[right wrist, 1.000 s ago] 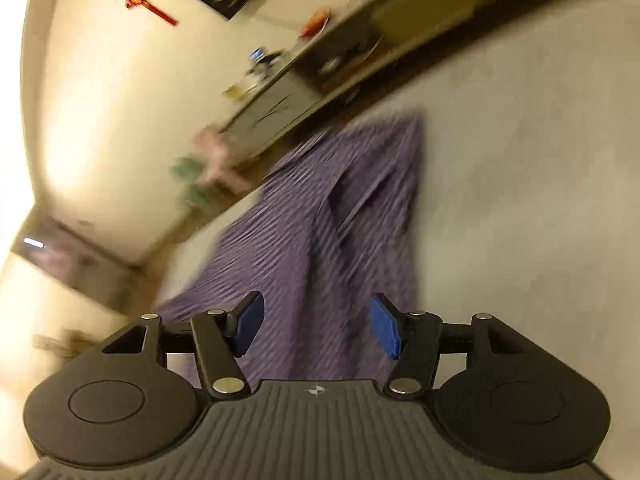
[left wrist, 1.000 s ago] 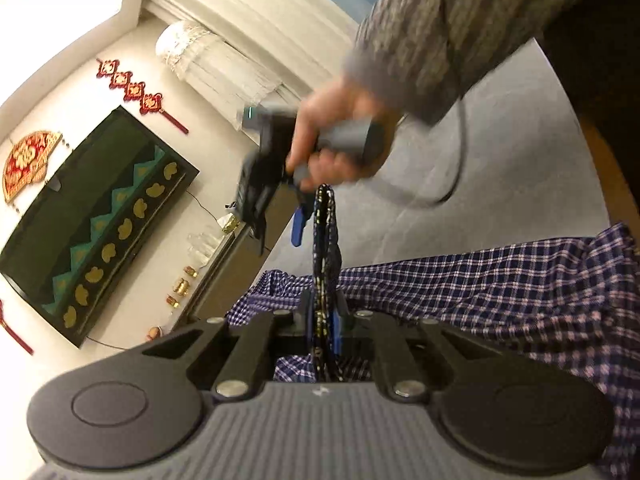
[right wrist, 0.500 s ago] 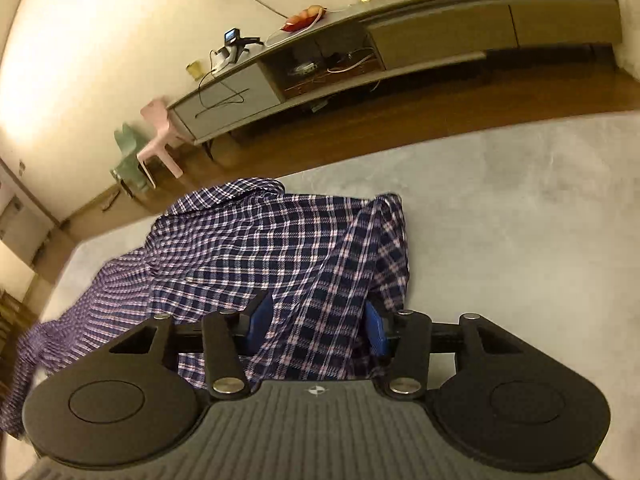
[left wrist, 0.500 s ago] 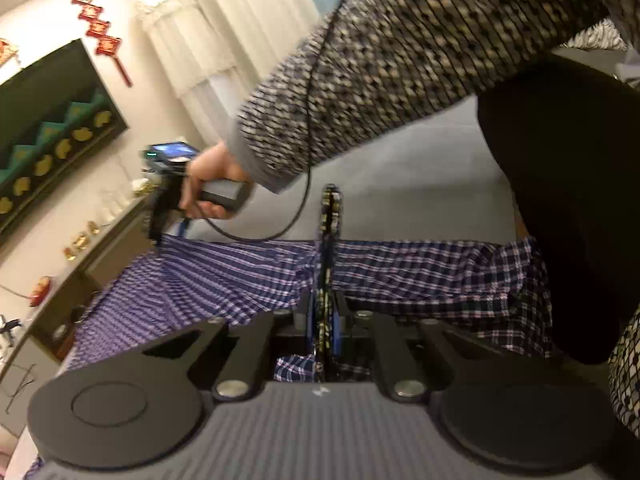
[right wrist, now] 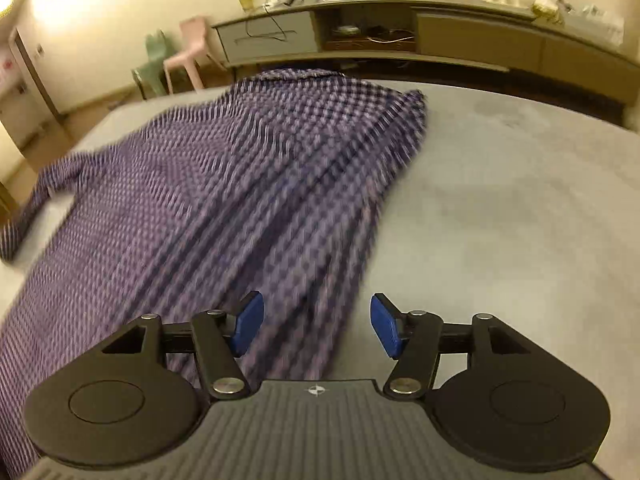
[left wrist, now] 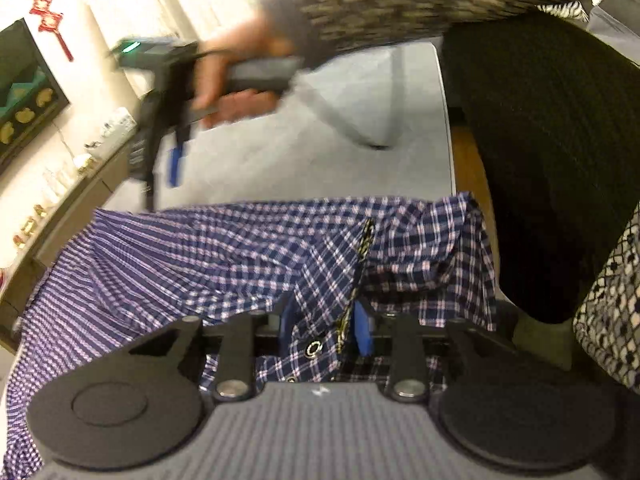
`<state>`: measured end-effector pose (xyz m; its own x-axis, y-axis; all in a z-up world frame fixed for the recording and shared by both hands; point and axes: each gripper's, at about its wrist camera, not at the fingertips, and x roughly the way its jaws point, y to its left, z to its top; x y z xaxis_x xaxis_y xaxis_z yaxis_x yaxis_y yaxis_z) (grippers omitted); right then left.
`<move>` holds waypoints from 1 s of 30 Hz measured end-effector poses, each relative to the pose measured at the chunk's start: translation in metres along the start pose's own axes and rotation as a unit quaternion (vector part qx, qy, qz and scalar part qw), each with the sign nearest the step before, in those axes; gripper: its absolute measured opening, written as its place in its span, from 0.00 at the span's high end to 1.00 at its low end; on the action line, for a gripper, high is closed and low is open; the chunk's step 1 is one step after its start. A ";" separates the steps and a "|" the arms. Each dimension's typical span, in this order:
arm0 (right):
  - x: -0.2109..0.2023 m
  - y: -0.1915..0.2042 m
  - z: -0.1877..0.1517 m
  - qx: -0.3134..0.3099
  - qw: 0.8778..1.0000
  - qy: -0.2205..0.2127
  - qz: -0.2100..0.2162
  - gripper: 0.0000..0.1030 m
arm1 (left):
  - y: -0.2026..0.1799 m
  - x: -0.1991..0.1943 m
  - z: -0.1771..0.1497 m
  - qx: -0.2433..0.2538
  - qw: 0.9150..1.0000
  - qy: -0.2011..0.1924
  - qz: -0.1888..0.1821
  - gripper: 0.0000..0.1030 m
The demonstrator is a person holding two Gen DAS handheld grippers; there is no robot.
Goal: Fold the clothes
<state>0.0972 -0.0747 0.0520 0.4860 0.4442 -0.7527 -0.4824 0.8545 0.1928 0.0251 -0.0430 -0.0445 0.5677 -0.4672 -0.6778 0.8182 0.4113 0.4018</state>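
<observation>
While spread flat, plaid shirt (right wrist: 224,200) lengthwise away, hem nearest

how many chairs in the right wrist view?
2, both by the far wall left of the long cabinet: a pink chair and a green chair just left of it. Others could sit outside the frame.
</observation>
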 end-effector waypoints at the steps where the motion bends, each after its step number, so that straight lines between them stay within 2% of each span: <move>1: -0.018 0.004 -0.013 0.001 1.000 -0.001 0.004 0.39 | -0.003 0.000 0.001 0.004 1.000 0.000 0.003 0.64; 4: -0.071 0.024 -0.063 -0.013 0.999 -0.003 0.036 0.33 | -0.010 -0.002 0.003 0.014 1.000 -0.001 0.010 0.61; 7: -0.111 0.061 -0.128 -0.053 0.997 0.004 0.054 0.33 | -0.017 -0.002 0.005 0.023 1.000 -0.004 0.016 0.64; 10: -0.137 0.103 -0.187 -0.122 0.992 0.016 0.029 0.33 | -0.021 -0.001 0.008 0.023 1.000 -0.012 0.013 0.64; 12: -0.138 0.132 -0.210 -0.166 0.986 0.019 -0.002 0.33 | -0.021 0.000 0.006 0.009 1.000 -0.017 0.014 0.64; 14: -0.136 0.151 -0.227 -0.197 0.980 0.027 -0.016 0.32 | -0.020 0.001 0.005 -0.006 1.000 -0.021 0.012 0.64; 16: -0.128 0.160 -0.236 -0.222 0.974 0.028 -0.035 0.36 | -0.020 0.001 0.008 -0.013 1.000 -0.026 0.012 0.67; 17: -0.126 0.162 -0.239 -0.229 0.972 0.028 -0.053 0.53 | -0.021 0.001 0.010 -0.012 0.999 -0.029 0.010 0.68; 18: -0.126 0.163 -0.240 -0.233 0.970 0.028 -0.061 0.55 | -0.023 -0.001 0.012 -0.013 0.999 -0.033 0.009 0.68; 20: -0.131 0.165 -0.240 -0.236 0.969 0.036 -0.069 0.75 | -0.027 -0.007 0.012 -0.017 0.999 -0.038 0.003 0.68; 21: -0.134 0.166 -0.242 -0.246 0.965 0.046 -0.081 0.82 | -0.028 -0.011 0.012 -0.020 0.999 -0.041 -0.002 0.68; 22: -0.136 0.168 -0.245 -0.257 0.960 0.057 -0.093 0.83 | -0.028 -0.016 0.011 -0.025 0.999 -0.044 -0.006 0.68; 24: -0.139 0.169 -0.252 -0.273 0.954 0.087 -0.088 0.83 | -0.027 -0.027 0.009 -0.036 0.998 -0.052 -0.016 0.68; 27: -0.163 0.160 -0.244 -0.248 0.964 0.090 -0.037 0.81 | -0.018 -0.055 0.002 -0.065 0.995 -0.074 -0.013 0.58; 28: -0.175 0.154 -0.234 -0.231 0.970 0.074 -0.025 0.76 | -0.013 -0.062 -0.001 -0.077 0.994 -0.075 -0.004 0.54; 29: -0.188 0.147 -0.221 -0.211 0.976 0.048 -0.017 0.65 | -0.007 -0.067 -0.004 -0.088 0.993 -0.074 0.008 0.53; 30: -0.201 0.140 -0.207 -0.191 0.981 0.024 -0.010 0.60 | -0.001 -0.072 -0.007 -0.099 0.992 -0.072 0.020 0.53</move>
<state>-0.2183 -0.1004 0.1001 0.4683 0.4068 -0.7844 -0.7151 0.6959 -0.0661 -0.0175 -0.0040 -0.0006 0.6182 -0.5481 -0.5633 0.7687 0.5713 0.2878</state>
